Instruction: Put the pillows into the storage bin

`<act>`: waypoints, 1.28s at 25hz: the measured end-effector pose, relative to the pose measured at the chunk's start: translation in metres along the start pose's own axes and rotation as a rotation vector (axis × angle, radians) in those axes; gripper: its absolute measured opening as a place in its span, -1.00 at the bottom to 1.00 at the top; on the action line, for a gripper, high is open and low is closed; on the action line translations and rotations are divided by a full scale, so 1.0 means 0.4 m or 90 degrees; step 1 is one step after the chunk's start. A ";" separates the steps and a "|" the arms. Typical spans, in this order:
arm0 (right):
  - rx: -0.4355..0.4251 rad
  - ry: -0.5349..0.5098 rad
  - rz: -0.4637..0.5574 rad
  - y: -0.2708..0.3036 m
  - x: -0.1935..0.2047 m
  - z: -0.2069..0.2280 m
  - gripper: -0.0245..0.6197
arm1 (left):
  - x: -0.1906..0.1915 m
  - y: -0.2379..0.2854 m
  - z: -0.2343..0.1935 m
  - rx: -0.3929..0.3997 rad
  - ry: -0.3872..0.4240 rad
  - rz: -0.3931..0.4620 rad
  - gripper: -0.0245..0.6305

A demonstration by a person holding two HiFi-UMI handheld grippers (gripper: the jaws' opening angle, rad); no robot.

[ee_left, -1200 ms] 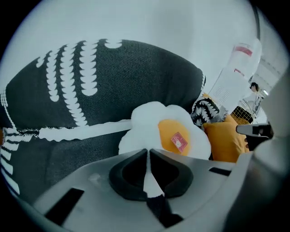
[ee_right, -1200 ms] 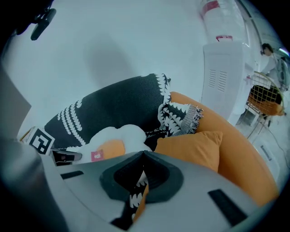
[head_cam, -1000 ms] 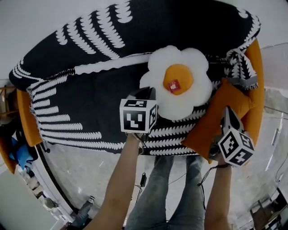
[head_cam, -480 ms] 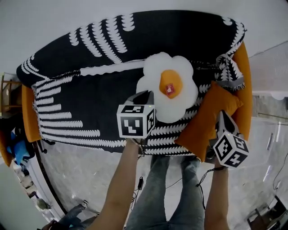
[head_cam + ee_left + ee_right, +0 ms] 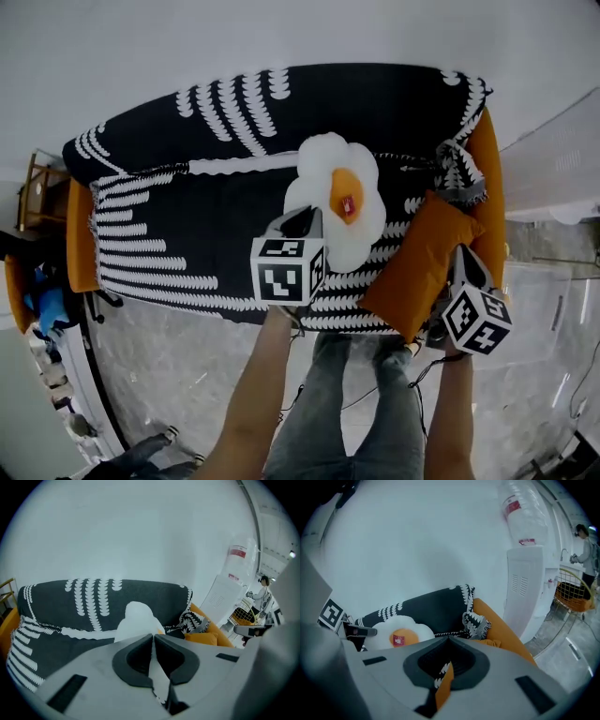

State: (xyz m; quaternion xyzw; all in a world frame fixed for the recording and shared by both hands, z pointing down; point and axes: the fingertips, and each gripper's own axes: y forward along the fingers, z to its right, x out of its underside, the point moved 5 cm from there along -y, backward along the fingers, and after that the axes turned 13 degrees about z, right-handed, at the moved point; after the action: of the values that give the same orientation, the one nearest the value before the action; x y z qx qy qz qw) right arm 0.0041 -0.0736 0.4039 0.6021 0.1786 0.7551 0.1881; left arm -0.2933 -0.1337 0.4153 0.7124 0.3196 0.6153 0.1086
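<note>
orange pillow point(image 5: 417, 267) in right gripper point(image 5: 448, 641)

Left forearm point(image 5: 251, 384) and right forearm point(image 5: 454, 417) both extend forward toward the front edge of the sofa point(image 5: 187, 220), each carrying a gripper angled downward. The left gripper point(image 5: 299, 218) sits over the middle of the sofa front, with its jaws closed on a white fold of the egg pillow point(image 5: 361, 234). The right gripper point(image 5: 459, 255) sits at the right end of the sofa, with its jaws closed on the edge of the orange pillow point(image 5: 417, 272); the legs point(image 5: 352, 412) stand between the two forearms.
</note>
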 end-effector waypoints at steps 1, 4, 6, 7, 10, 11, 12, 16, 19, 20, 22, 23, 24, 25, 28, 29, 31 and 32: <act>0.000 0.002 0.004 -0.008 -0.012 0.004 -0.92 | -0.015 -0.010 0.010 -0.001 0.000 0.005 -0.88; 0.003 0.013 0.025 -0.030 -0.053 0.017 -0.92 | -0.073 -0.032 0.042 0.004 0.017 0.023 -0.88; 0.007 0.018 0.032 -0.057 -0.079 0.033 -0.92 | -0.107 -0.055 0.075 0.008 0.027 0.032 -0.88; 0.010 0.021 0.034 -0.074 -0.089 0.044 -0.92 | -0.120 -0.069 0.095 0.010 0.029 0.036 -0.88; 0.031 0.038 0.047 -0.119 -0.109 0.086 -0.92 | -0.162 -0.092 0.156 0.027 0.036 0.051 -0.88; 0.039 0.045 0.053 -0.133 -0.115 0.102 -0.92 | -0.179 -0.095 0.178 0.035 0.041 0.055 -0.88; 0.048 0.052 0.059 -0.148 -0.121 0.119 -0.92 | -0.196 -0.098 0.202 0.043 0.049 0.059 -0.88; 0.084 0.080 0.079 -0.222 -0.143 0.186 -0.92 | -0.265 -0.118 0.313 0.078 0.104 0.077 -0.88; 0.111 0.095 0.094 -0.281 -0.157 0.246 -0.92 | -0.298 -0.120 0.404 0.106 0.135 0.089 -0.88; 0.121 0.100 0.099 -0.300 -0.161 0.269 -0.92 | -0.306 -0.118 0.435 0.116 0.140 0.092 -0.88; 0.147 0.111 0.109 -0.343 -0.166 0.320 -0.92 | -0.319 -0.113 0.500 0.138 0.149 0.098 -0.88; 0.161 0.117 0.114 -0.365 -0.167 0.345 -0.92 | -0.324 -0.112 0.533 0.151 0.153 0.101 -0.88; 0.175 0.122 0.119 -0.388 -0.168 0.370 -0.92 | -0.328 -0.111 0.566 0.164 0.158 0.104 -0.88; 0.191 0.128 0.123 -0.411 -0.168 0.394 -0.92 | -0.332 -0.109 0.600 0.180 0.163 0.106 -0.88; 0.239 0.149 0.138 -0.485 -0.160 0.462 -0.92 | -0.338 -0.103 0.704 0.231 0.182 0.108 -0.88; 0.254 0.156 0.143 -0.509 -0.155 0.485 -0.92 | -0.337 -0.101 0.739 0.247 0.188 0.109 -0.88; 0.280 0.168 0.150 -0.556 -0.143 0.528 -0.92 | -0.328 -0.100 0.809 0.276 0.197 0.109 -0.88; 0.292 0.173 0.152 -0.579 -0.135 0.550 -0.92 | -0.320 -0.101 0.842 0.288 0.200 0.108 -0.88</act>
State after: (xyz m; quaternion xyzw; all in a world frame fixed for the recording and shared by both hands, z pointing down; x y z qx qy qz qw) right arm 0.2458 0.1094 0.2897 0.5392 0.2960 0.7855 -0.0685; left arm 0.0075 -0.0975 0.2159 0.6384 0.4010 0.6382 -0.1560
